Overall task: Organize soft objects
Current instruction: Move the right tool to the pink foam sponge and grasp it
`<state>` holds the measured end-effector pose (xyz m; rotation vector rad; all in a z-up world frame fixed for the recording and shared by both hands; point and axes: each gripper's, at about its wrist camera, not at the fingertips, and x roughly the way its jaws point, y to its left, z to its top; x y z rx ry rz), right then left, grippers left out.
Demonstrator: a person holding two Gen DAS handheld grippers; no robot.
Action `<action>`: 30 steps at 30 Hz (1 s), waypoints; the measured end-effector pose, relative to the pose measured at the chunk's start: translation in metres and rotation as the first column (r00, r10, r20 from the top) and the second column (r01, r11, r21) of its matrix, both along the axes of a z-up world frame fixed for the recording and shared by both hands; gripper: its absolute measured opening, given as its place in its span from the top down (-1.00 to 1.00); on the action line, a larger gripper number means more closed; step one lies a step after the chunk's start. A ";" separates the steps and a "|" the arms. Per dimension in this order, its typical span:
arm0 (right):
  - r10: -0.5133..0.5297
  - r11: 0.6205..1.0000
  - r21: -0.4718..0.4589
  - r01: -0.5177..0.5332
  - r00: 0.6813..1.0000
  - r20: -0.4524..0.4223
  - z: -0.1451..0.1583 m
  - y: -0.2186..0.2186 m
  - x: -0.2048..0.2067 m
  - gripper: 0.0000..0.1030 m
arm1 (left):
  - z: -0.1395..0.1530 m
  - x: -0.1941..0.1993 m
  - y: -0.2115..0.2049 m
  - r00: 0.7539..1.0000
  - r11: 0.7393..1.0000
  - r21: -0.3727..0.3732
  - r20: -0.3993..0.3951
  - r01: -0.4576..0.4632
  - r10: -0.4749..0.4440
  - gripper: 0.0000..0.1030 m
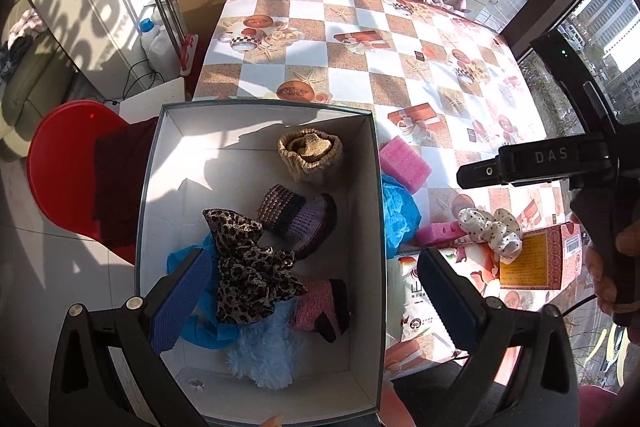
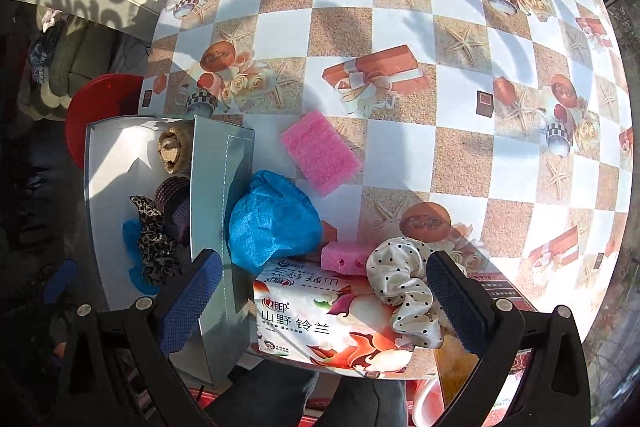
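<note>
left wrist view: the left gripper (image 1: 316, 291) is held wide, empty, over the box (image 1: 374, 187), leopard scrunchie (image 1: 248, 267) at 12 o'clock. the right gripper (image 2: 324, 301), wide, is poised over the dotted scrunchie (image 2: 400, 287) for pickup.

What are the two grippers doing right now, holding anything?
Left gripper: open, holding nothing, above the box.
Right gripper: open, holding nothing, above the tissue pack.

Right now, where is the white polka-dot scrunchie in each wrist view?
Left wrist: white polka-dot scrunchie at right of centre, right of the box, on the packets.
Right wrist: scrunchie low, right of centre, between the open jaws, on the tissue pack.
Shared landmark: pink sponge.
</note>
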<state>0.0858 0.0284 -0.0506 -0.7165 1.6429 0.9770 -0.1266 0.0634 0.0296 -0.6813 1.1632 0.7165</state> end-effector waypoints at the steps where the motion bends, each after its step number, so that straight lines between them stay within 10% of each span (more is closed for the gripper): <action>1: -0.005 1.000 -0.017 0.005 1.000 0.001 -0.010 0.001 0.002 -1.00 | 0.001 0.001 -0.002 1.000 1.000 0.000 -0.007 0.004 -0.004 -0.99; 13: 0.115 0.983 -0.133 -0.125 0.990 -0.076 -0.095 0.025 -0.027 -1.00 | -0.001 -0.006 -0.021 0.997 0.999 -0.029 -0.074 -0.024 0.022 -1.00; 20: 0.114 0.985 -0.136 -0.106 0.992 0.049 -0.114 0.041 0.001 -1.00 | -0.001 0.000 -0.028 0.995 0.999 -0.030 -0.099 -0.018 0.014 -1.00; 26: -0.230 0.941 -0.189 0.282 0.939 0.257 -0.106 0.013 0.102 -1.00 | 0.001 0.009 -0.034 0.994 1.000 -0.025 -0.106 0.011 -0.013 -1.00; 30: -0.551 0.819 -0.109 0.563 0.825 0.121 -0.079 -0.038 0.150 -1.00 | 0.004 0.022 -0.035 0.995 0.999 -0.020 -0.090 0.045 -0.047 -1.00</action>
